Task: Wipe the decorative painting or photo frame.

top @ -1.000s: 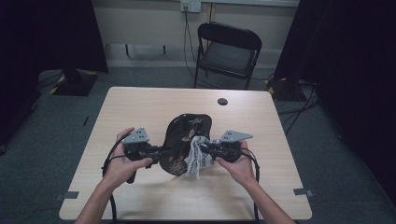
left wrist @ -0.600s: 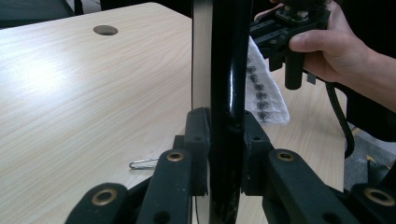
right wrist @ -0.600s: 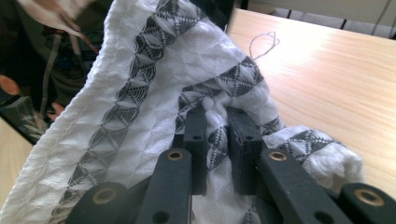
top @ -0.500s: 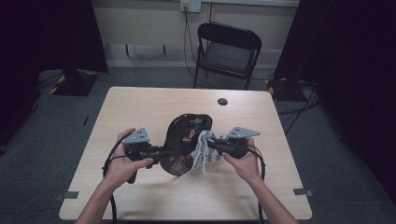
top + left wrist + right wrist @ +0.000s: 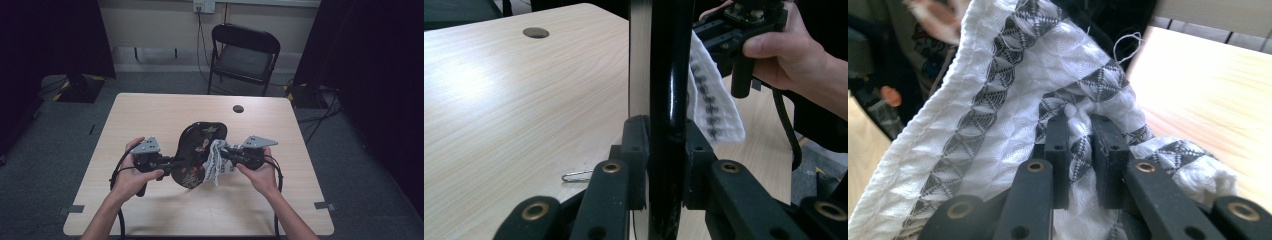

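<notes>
A glossy black gourd-shaped plate [image 5: 196, 145] with a flower pattern is held up on edge above the table. My left gripper [image 5: 175, 161] is shut on its left rim. In the left gripper view both pads [image 5: 637, 150] clamp the plate's thin black edge [image 5: 669, 90]. My right gripper [image 5: 221, 152] is shut on a bunched white cloth [image 5: 215, 164] with a grey diamond pattern, and the cloth lies against the plate's right face. A fold of the cloth [image 5: 998, 125] sits between the right gripper's [image 5: 1083, 140] jaws, with the dark plate [image 5: 888, 65] behind it.
The light wooden table [image 5: 150, 115] has a round dark cable hole [image 5: 238, 108] near its far edge. A paperclip [image 5: 576, 175] lies on the table under the plate. A black folding chair [image 5: 245, 55] stands beyond the table.
The right gripper and its cloth have shifted slightly to the right and up against the plate. The left hand and the plate have stayed put.
</notes>
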